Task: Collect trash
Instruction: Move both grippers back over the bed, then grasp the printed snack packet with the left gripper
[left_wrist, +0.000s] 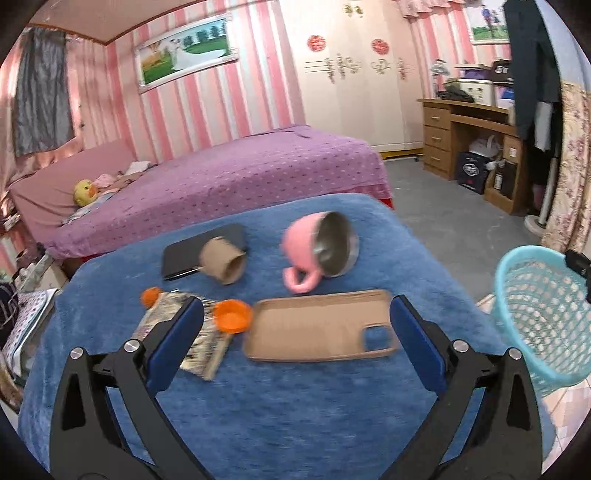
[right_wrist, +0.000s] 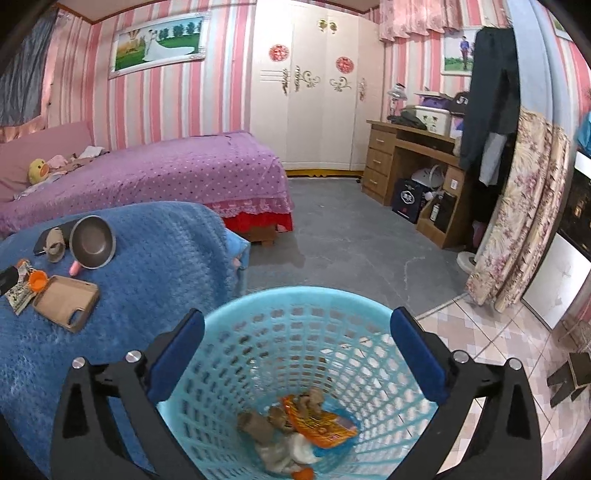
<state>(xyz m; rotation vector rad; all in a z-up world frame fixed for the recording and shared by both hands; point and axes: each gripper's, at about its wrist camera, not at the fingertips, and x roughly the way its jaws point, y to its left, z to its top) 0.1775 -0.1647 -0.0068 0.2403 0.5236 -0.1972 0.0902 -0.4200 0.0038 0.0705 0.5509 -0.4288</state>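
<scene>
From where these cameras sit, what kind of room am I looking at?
Most likely a home bedroom: a bed under a purple dotted cover, a white wardrobe against striped pink walls, and a wooden desk piled with belongings.

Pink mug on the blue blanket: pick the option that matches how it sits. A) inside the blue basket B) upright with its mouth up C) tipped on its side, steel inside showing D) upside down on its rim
C: the pink mug lies tipped on the blue blanket, its steel-lined mouth facing sideways and its handle down against the blanket.
</scene>
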